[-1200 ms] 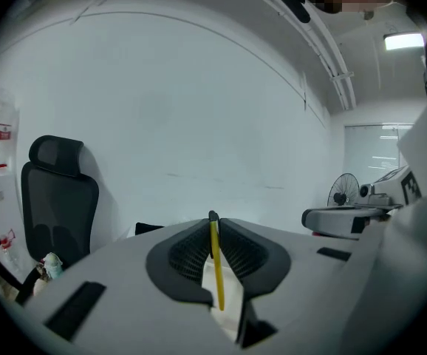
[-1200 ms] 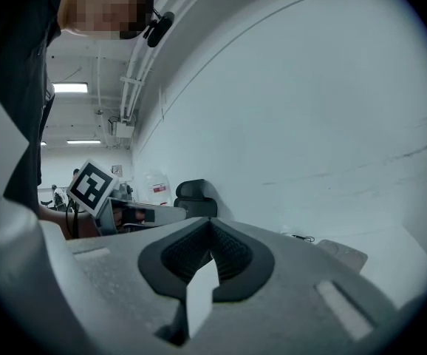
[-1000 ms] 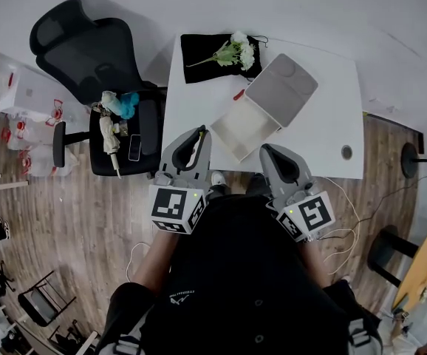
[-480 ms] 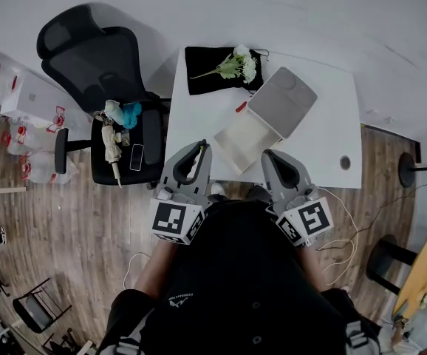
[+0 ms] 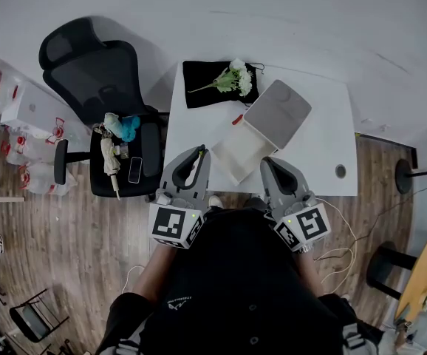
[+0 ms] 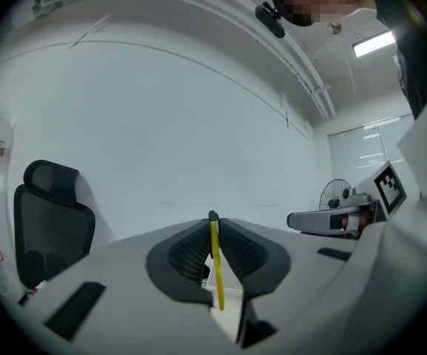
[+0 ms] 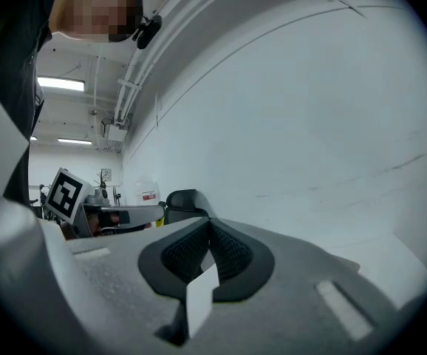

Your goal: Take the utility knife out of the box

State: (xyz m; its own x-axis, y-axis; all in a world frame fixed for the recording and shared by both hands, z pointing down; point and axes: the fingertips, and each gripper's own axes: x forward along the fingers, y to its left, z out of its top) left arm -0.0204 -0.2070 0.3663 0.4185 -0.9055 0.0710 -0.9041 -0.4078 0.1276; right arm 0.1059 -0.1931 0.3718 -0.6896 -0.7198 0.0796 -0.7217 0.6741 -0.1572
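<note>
Lying on the white bench (image 5: 324, 154) just outside the box (image 5: 232, 152), the small red item (image 5: 237, 119) looks like the utility knife, though honestly it's too tiny to be sure. It sits right at the box's far-left corner, between the box and a black cloth (image 5: 199, 89) with a white flower sprig (image 5: 236, 78) on it. The box itself is open, lid flipped back to the far side, and the tray shows only a pale inside. Both grippers hang at the near edge of the bench, well apart from the box. The left hand-held gripper (image 5: 197, 154) has its jaws nearly together with a thin yellow strip (image 6: 215, 265) pinched between the pads; can't tell what that strip is. The right hand-held gripper (image 5: 271, 166) has its jaws pressed together at the tips, with a white tab (image 7: 201, 298) showing down at their base. Off to the left there's a black office chair (image 5: 99, 69) with a phone (image 5: 134, 168) on the seat.
</note>
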